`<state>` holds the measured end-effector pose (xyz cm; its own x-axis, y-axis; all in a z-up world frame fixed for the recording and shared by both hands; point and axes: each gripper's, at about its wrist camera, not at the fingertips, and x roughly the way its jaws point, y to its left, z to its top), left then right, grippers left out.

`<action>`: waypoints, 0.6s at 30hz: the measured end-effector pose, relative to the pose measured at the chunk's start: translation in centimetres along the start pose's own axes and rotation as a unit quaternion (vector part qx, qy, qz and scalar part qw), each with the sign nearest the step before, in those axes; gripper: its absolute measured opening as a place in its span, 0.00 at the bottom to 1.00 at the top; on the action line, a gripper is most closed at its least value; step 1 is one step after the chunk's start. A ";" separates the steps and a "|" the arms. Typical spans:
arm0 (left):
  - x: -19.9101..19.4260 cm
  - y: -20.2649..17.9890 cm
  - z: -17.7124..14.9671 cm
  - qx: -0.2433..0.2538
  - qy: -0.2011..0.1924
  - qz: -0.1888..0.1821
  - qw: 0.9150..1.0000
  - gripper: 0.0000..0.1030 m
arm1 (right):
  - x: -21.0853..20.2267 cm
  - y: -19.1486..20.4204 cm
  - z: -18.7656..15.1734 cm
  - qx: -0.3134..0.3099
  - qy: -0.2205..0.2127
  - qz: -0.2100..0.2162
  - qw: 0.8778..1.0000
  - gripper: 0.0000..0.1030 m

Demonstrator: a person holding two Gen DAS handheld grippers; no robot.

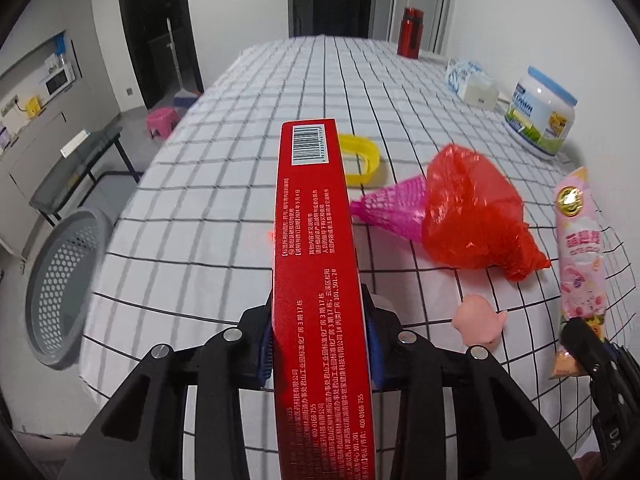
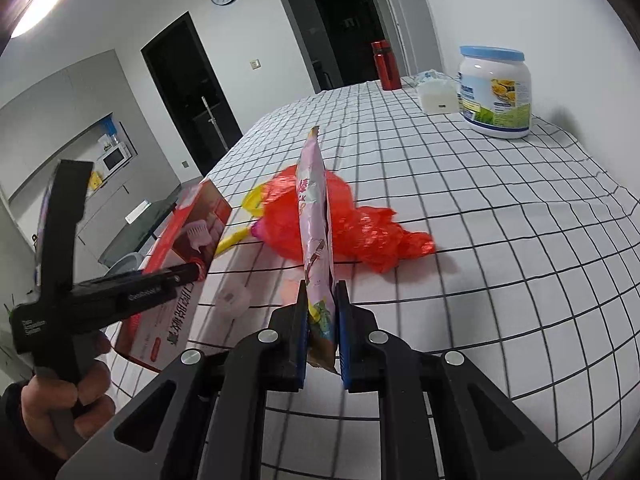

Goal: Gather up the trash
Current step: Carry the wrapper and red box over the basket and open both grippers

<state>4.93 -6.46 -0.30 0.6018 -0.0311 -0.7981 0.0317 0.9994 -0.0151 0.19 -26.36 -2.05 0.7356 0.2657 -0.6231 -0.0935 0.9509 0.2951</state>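
My left gripper (image 1: pixel 320 332) is shut on a long red carton (image 1: pixel 312 220) and holds it on edge above the checked tablecloth (image 1: pixel 224 184). My right gripper (image 2: pixel 322 320) is shut on a pink snack wrapper (image 2: pixel 314 208), held on edge above the table; the wrapper also shows in the left wrist view (image 1: pixel 580 248). A crumpled red plastic bag (image 1: pixel 472 212) lies on the table with pink mesh netting (image 1: pixel 392 208) beside it. The red bag (image 2: pixel 360 224) lies just beyond the wrapper. The carton (image 2: pixel 180 248) and left gripper show at the left.
A grey perforated bin (image 1: pixel 60 284) stands on the floor left of the table. A yellow ring (image 1: pixel 360 156), a small pink toy (image 1: pixel 476 320), a white jar with blue lid (image 1: pixel 540 116), a tissue pack (image 1: pixel 472 80) and a red bottle (image 1: pixel 410 32) are on the table.
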 end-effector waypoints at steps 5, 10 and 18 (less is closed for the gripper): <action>-2.2 2.7 0.1 0.000 -0.032 0.008 0.999 0.34 | 0.3 3.3 0.3 -0.014 0.000 0.013 1.000 0.12; -3.7 7.1 -0.3 -0.009 -0.057 0.031 0.998 0.34 | 1.9 7.8 0.8 -0.039 0.009 0.033 0.999 0.12; -4.6 17.2 -0.9 -0.051 -0.065 0.073 0.994 0.34 | 6.1 17.5 2.0 -0.100 0.028 0.088 0.991 0.12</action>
<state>1.96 10.92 2.55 0.6929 0.1186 -0.7112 -0.1400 0.9897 0.0287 4.35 -8.39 0.74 0.6578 0.4336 -0.6158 -0.3519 0.8999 0.2577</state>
